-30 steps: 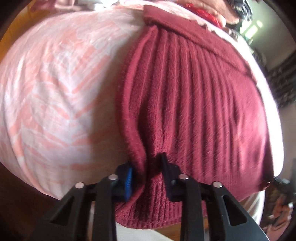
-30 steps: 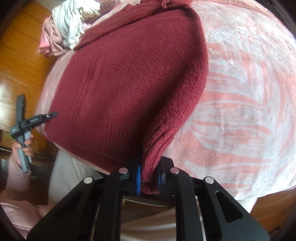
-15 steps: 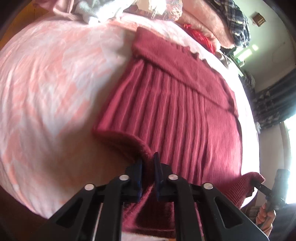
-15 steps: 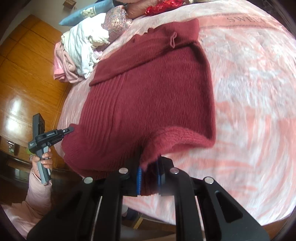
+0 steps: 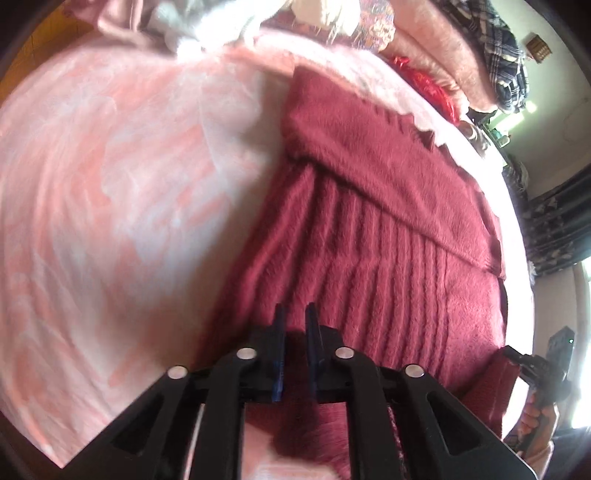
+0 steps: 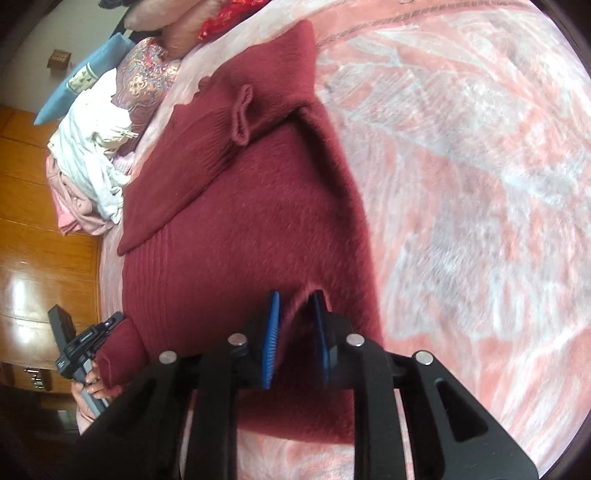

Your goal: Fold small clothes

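A maroon knit sweater (image 5: pixel 369 240) (image 6: pixel 240 221) lies flat on the pink patterned bedspread (image 5: pixel 110 184), collar end far from me and sleeves folded across the top. My left gripper (image 5: pixel 295 321) sits over the sweater's near left corner. Its jaws are opening but still narrow, with a bunched fold of knit at their tips; the right wrist view shows that corner gathered at the left gripper (image 6: pixel 116 318). My right gripper (image 6: pixel 295 299) is at the near right corner. Its jaws are opening, and a ridge of knit stands between the blue pads, clear of the left pad.
A heap of white and pink clothes (image 6: pixel 92 166) (image 5: pixel 221 22) lies at the bed's far corner beside pillows (image 6: pixel 85 74) and folded blankets (image 5: pixel 461 66). Wooden panelling (image 6: pixel 37 240) runs along one side. Bedspread (image 6: pixel 480 184) stretches wide beyond the sweater.
Both grippers have carried the sweater's near edge forward over the bed, doubling it onto the body. The right jaws, shut on the knit before, now stand apart.
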Demonstrator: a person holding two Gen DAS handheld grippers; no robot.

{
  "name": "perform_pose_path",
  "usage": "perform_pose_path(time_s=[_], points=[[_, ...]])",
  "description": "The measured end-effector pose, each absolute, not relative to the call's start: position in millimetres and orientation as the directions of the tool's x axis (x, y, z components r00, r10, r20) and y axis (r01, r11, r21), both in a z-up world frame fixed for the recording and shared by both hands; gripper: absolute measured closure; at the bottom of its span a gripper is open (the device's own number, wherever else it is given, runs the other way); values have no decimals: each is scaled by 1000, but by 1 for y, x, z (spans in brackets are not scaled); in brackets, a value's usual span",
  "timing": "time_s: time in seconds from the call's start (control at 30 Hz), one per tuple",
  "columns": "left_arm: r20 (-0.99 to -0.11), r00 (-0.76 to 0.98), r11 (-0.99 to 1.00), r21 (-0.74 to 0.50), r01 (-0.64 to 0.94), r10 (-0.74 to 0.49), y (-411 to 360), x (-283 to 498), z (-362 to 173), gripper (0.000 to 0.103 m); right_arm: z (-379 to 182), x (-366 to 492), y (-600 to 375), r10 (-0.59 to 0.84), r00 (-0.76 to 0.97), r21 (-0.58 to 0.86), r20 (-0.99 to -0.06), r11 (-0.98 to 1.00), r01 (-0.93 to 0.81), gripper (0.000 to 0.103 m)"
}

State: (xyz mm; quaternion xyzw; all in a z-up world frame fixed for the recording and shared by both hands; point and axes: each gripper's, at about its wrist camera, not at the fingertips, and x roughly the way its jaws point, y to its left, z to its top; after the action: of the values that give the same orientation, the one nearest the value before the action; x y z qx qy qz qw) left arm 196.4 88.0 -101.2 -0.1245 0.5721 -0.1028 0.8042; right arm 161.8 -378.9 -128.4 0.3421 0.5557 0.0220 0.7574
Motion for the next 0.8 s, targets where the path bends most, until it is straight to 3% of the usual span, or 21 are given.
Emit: perform_pose_path(time_s=[0.03,0.07,0.13,0.23,0.3,0.5,0.6,0.8], points=[[-892,348,954,-296,36,-290,90,196,-95,81,-127,161,-380,400,387,533,-831,772,347,76],[-888,366,959,-279,51,-278,93,194,-89,65,-124,160,-382,375,392,513,-840,785,348,71],[-873,416,967,-242,82,-254,98,188,-75,49,-117,156,-386,335,405,481,-851,805,346,71],[-858,457,971,-186,148,-234,100,177,-62,40,-112,149,-389,332,418,478,-845,821,314,67],[-862,452,967,-147,208,-229,94,168,-60,36,-108,144,-386,317,416,453,-853,844,286,60],[-893,419,942,-17,336,-166,60,161,-79,28,-101,135,-373,332,392,442,-858,867,232,55],[-905,395,931,-5,365,-160,45,169,-93,28,-99,136,-364,356,386,456,-851,866,206,49],[-926,337,908,-14,419,-170,15,193,-114,23,-99,134,-359,366,373,456,-853,869,192,48]])
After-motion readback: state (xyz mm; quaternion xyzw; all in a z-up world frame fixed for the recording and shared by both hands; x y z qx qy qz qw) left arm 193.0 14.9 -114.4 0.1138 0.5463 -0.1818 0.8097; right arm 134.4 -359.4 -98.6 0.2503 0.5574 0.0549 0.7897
